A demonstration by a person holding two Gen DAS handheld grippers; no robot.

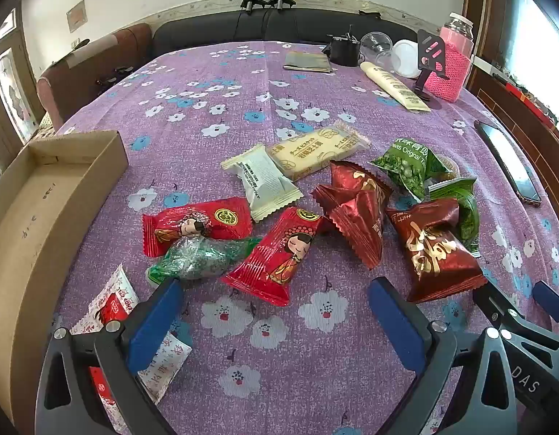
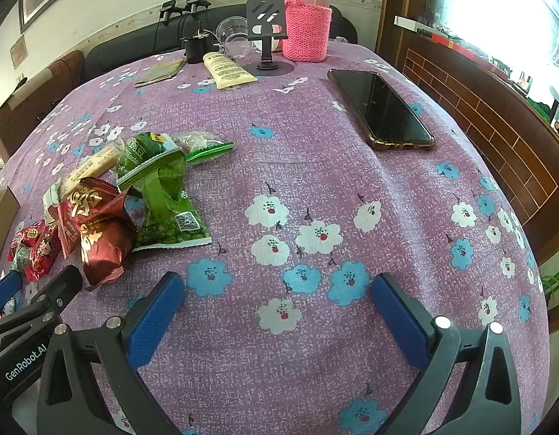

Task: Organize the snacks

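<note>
I would bring my left gripper (image 1: 276, 301) down square over the near bright-red cartoon-figure snack packet (image 1: 279, 257) and pinch its middle, keeping clear of the crinkly green-and-clear wrapper (image 1: 196, 257) touching its left side, then carry it left to the open brown cardboard box (image 1: 44, 195). Its jaws are spread wide, holding nothing. My right gripper (image 2: 277, 302) hangs likewise wide and empty over bare purple flowered cloth on the desk (image 2: 315, 166), snacks heaped far left.

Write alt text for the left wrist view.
The open left gripper hovers over a purple floral tablecloth strewn with red, green and cream snack packets. An empty cardboard box lies to the left; the jaws hold nothing.
</note>
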